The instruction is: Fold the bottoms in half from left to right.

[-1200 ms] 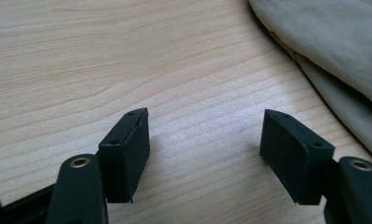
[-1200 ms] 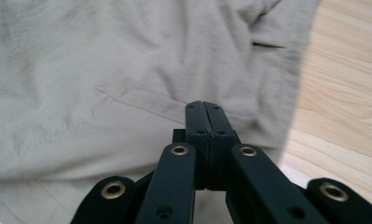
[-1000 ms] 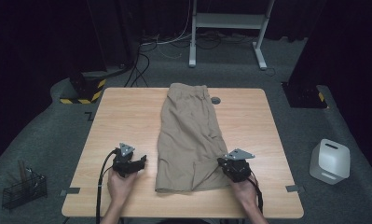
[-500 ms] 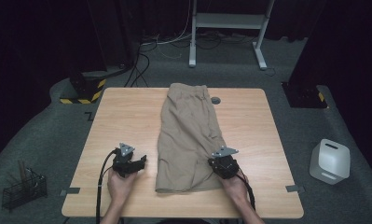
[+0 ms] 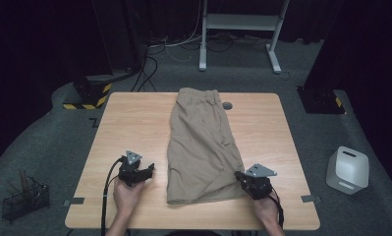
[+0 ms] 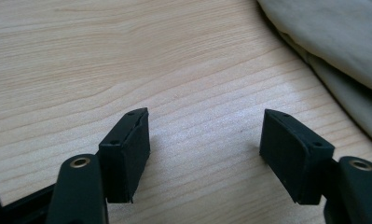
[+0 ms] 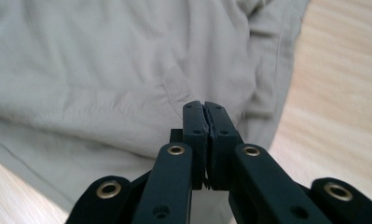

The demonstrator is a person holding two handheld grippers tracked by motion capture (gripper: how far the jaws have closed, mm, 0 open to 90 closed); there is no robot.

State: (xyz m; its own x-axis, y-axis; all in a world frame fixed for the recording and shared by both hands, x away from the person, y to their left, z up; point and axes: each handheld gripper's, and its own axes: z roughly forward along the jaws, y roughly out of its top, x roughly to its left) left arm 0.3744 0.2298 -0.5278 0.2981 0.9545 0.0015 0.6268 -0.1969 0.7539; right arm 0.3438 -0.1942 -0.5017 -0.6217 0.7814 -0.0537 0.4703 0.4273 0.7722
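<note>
A pair of khaki trousers (image 5: 201, 147) lies folded lengthwise down the middle of the wooden table (image 5: 129, 123). My left gripper (image 5: 147, 171) rests low over bare wood just left of the cloth's near end. In the left gripper view it (image 6: 204, 140) is open with nothing between its jaws, and the trousers' edge (image 6: 333, 46) shows at the upper right. My right gripper (image 5: 239, 176) is at the trousers' near right edge. In the right gripper view it (image 7: 204, 109) is shut over the khaki fabric (image 7: 104, 70), and I see no cloth pinched between the jaws.
A small dark round disc (image 5: 227, 105) sits in the table near the trousers' far end. On the floor are a white box (image 5: 348, 169) at the right, a black wire basket (image 5: 24, 196) at the left, and a white metal stand (image 5: 242, 24) beyond the table.
My right gripper swung left onto the trousers' near right corner, then drew back slightly to the right and nearer the table's front. The left gripper has stayed in place.
</note>
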